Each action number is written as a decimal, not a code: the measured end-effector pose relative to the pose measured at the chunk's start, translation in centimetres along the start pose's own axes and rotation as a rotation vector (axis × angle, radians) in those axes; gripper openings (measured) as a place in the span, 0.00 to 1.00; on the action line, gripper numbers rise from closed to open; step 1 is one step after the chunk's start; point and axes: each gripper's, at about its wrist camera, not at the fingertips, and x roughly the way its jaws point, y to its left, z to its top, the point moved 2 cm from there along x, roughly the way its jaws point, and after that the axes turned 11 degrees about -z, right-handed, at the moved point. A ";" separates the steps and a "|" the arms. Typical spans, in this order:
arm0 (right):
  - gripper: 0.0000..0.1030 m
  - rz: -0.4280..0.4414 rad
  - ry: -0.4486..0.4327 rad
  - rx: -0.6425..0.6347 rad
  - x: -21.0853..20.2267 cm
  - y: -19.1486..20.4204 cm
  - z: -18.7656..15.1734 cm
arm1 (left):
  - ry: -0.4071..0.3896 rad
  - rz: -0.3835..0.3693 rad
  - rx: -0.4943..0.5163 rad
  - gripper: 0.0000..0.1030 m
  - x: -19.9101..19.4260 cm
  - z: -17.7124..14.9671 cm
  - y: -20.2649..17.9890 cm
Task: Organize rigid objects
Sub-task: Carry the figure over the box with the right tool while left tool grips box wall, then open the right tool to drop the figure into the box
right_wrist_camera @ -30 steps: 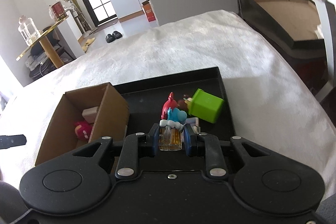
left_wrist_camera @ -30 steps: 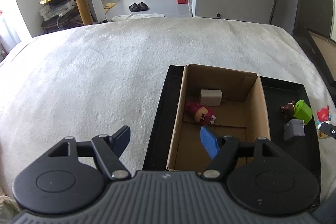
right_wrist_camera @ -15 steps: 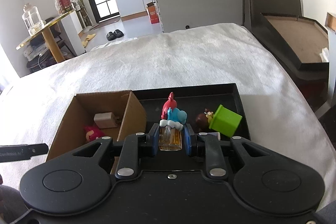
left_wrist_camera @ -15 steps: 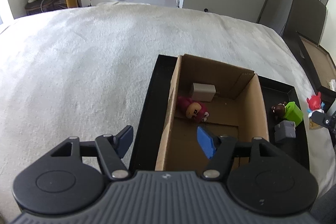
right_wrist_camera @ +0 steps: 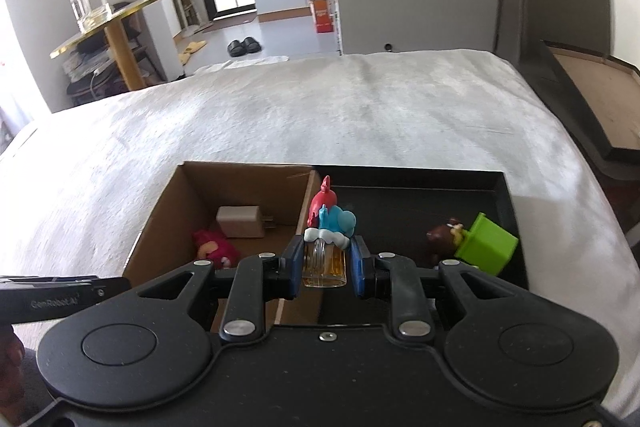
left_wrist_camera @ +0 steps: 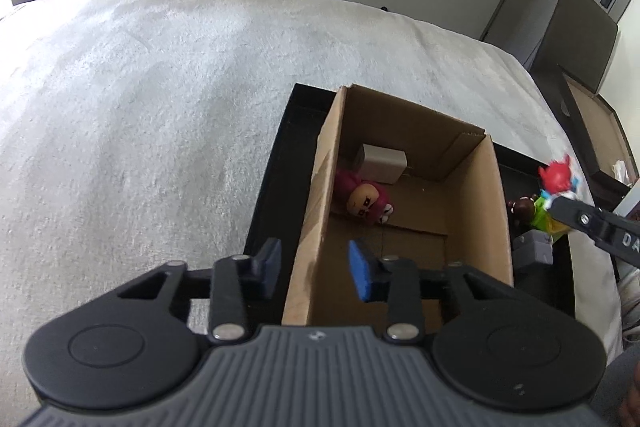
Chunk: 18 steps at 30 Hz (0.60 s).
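A cardboard box [left_wrist_camera: 320, 195] [right_wrist_camera: 304, 203] stands in a black tray [left_wrist_camera: 276, 171] [right_wrist_camera: 504, 203] on the white bed. Inside it lie a pink doll [left_wrist_camera: 362, 197] [right_wrist_camera: 214, 247] and a white charger [left_wrist_camera: 382, 161] [right_wrist_camera: 240, 221]. My left gripper [left_wrist_camera: 314, 265] is open, its fingers on either side of the box's left wall. My right gripper [right_wrist_camera: 325, 267] is shut on a small amber bottle with a red and blue figure top [right_wrist_camera: 326, 239] [left_wrist_camera: 556, 179], held above the box's right wall. A green cube [right_wrist_camera: 486, 247], a brown bear [right_wrist_camera: 442, 237] and a grey block [left_wrist_camera: 534, 247] lie in the tray.
A framed board [right_wrist_camera: 600, 99] leans at the bed's right edge. A gold round side table [right_wrist_camera: 116, 23] with a glass jar [right_wrist_camera: 89, 3] stands beyond the bed at the left. White bedding [left_wrist_camera: 140, 107] spreads to the left of the tray.
My left gripper has shifted right, and its fingers now straddle the box's left wall. My right gripper has carried the bottle left and up, from over the tray to the box's right wall.
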 end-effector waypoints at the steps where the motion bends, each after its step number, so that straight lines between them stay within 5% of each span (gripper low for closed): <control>1: 0.23 0.002 0.000 -0.007 0.0 0.4 0.1 | 0.003 -0.004 0.001 0.29 0.1 0.0 0.0; 9: 0.23 0.026 0.009 -0.069 0.5 3.1 0.7 | 0.031 -0.023 -0.016 0.12 0.9 -0.1 0.6; 18: 0.23 0.040 0.018 -0.134 1.3 5.4 1.4 | 0.032 -0.042 -0.027 0.08 1.1 -0.1 0.9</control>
